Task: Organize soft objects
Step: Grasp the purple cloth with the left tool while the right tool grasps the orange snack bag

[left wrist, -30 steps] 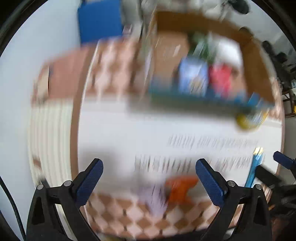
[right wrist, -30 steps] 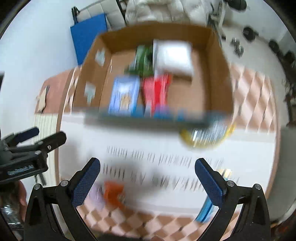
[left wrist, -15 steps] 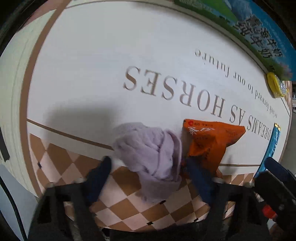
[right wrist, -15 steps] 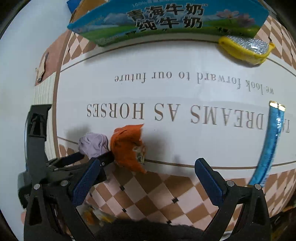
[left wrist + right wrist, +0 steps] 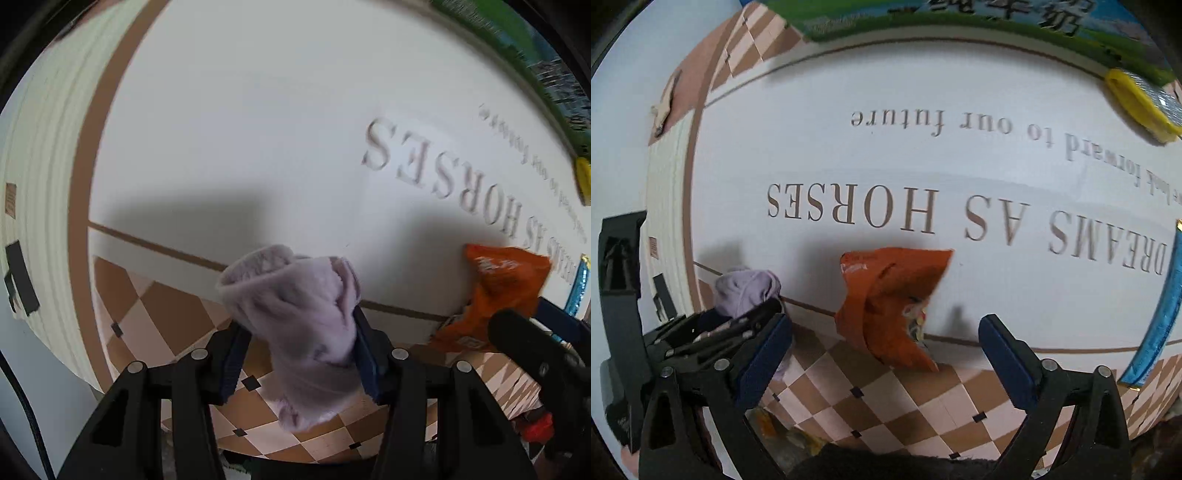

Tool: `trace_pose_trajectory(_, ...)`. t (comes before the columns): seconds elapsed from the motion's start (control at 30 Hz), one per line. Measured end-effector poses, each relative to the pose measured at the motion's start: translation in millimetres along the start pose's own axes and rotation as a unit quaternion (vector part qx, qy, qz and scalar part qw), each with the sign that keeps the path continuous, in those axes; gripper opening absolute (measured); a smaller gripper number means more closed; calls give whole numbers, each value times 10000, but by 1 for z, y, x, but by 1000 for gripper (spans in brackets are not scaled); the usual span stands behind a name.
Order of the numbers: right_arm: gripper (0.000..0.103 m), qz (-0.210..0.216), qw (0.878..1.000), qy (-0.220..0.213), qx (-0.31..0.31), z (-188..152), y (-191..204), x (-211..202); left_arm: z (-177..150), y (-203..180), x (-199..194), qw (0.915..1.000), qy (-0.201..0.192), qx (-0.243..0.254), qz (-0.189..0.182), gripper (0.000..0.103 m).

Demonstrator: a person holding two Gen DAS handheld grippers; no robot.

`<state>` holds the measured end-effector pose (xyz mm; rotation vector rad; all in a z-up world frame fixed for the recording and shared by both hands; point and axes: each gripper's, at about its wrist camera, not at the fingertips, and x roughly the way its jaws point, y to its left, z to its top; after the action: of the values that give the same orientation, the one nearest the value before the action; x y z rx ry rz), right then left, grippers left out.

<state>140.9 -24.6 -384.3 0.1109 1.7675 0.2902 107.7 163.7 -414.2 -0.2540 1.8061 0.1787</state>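
Observation:
My left gripper (image 5: 299,350) is shut on a crumpled lilac fleece cloth (image 5: 295,314), held just above the checkered edge of the mat. The same cloth (image 5: 746,291) shows in the right wrist view, in the left gripper's fingers. An orange snack bag (image 5: 890,306) lies on the mat between the open fingers of my right gripper (image 5: 886,358), just ahead of them and untouched. The bag (image 5: 502,291) also shows at the right in the left wrist view.
A white mat (image 5: 886,173) printed "DREAMS AS HORSES" covers the table. A green and blue milk carton box (image 5: 960,14) stands at the far edge, with a yellow packet (image 5: 1141,103) beside it. A blue packet (image 5: 1160,314) lies at the right.
Both grippers came down from high above the box to the mat's near edge. My left gripper closed on the lilac cloth. My right gripper moved in around the orange bag.

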Motion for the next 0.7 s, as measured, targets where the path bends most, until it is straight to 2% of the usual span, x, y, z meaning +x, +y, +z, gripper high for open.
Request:
trace_pose_trajectory(0.13, 91, -138, 9997, 220, 25, 5, 5, 19, -1, -2, 2, 10000, -43, 6, 38, 49)
trace_pose_trajectory(0.17, 85, -155, 9996, 251, 22, 5, 6, 22, -1, -9, -1, 10000, -36, -27, 9, 46)
trace_pose_trajectory(0.2, 81, -201, 9994, 296, 10, 5, 7, 26, -2, -10, -2, 10000, -34, -41, -14, 38)
trace_pose_trajectory(0.23, 67, -244, 9992, 326, 1, 5, 8, 29, -3, -12, -3, 10000, -43, -41, 21, 35)
trace_pose_trajectory(0.27, 60, -307, 9990, 325, -20, 4, 9, 31, -4, -19, -6, 10000, -67, -34, 58, 35)
trace_pose_trajectory(0.33, 54, -418, 9988, 202, -149, 2, 13, 27, -8, -29, -11, 9998, -150, 56, 87, 33)
trace_pose_trajectory(0.43, 38, -450, 9986, 105, -262, -3, 16, 16, -21, -50, -27, 9994, -249, 211, -70, 33)
trace_pose_trajectory(0.57, 36, -85, 9995, -51, -298, -8, 8, -25, -17, -95, -91, 9941, -774, 631, -430, 33)
trace_pose_trajectory(0.7, 35, 332, 9975, -574, -230, 3, -10, -97, 4, -141, -168, 9822, -1337, 1059, -791, 33)
